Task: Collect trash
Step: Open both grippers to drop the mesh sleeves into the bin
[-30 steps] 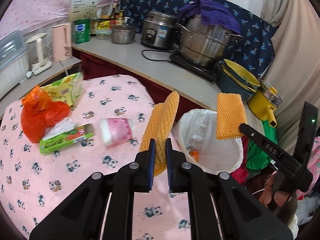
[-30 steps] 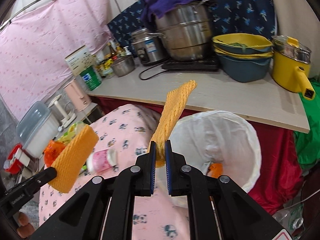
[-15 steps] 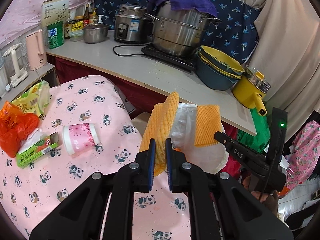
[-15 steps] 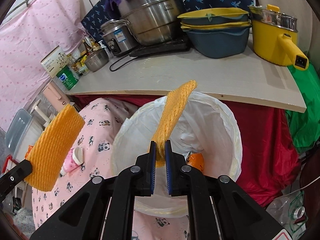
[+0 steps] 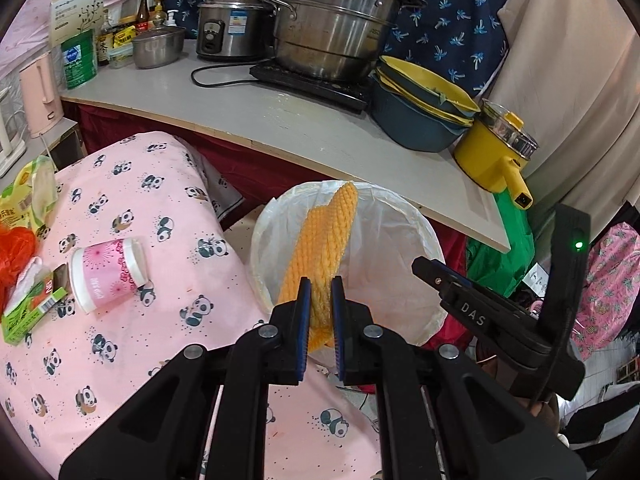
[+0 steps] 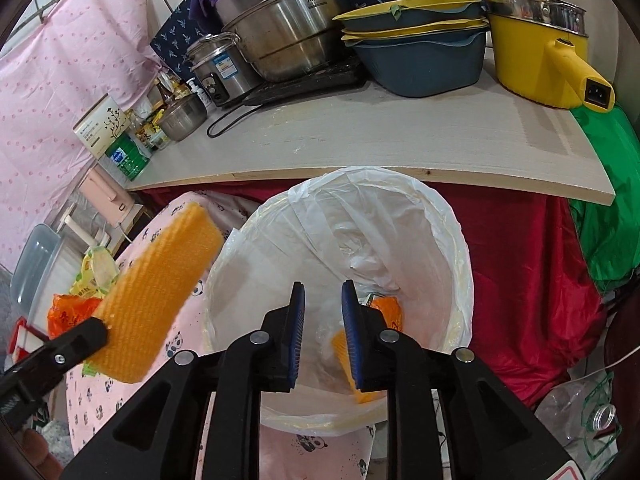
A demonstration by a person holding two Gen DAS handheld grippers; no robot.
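Note:
My left gripper (image 5: 320,312) is shut on an orange foam net sleeve (image 5: 320,240) and holds it over the near rim of the white-lined trash bin (image 5: 416,232). In the right wrist view that sleeve (image 6: 160,292) shows at the left. My right gripper (image 6: 322,332) is open above the bin (image 6: 460,280). A second orange foam sleeve (image 6: 344,354) lies inside the bin beside the right finger. A pink paper cup (image 5: 106,274), a green box (image 5: 30,314), an orange bag (image 5: 16,248) and a green wrapper (image 5: 28,200) lie on the panda tablecloth.
A grey counter (image 5: 280,120) behind the bin carries a steel pot (image 5: 332,36), a rice cooker (image 5: 228,28), stacked blue and yellow bowls (image 5: 420,116) and a yellow electric pot (image 5: 496,152). Green and red cloth (image 6: 560,240) hang right of the bin.
Both grippers moved over the bin. My right gripper opened and let go of its orange sleeve, which dropped into the bin. My left gripper still holds its sleeve.

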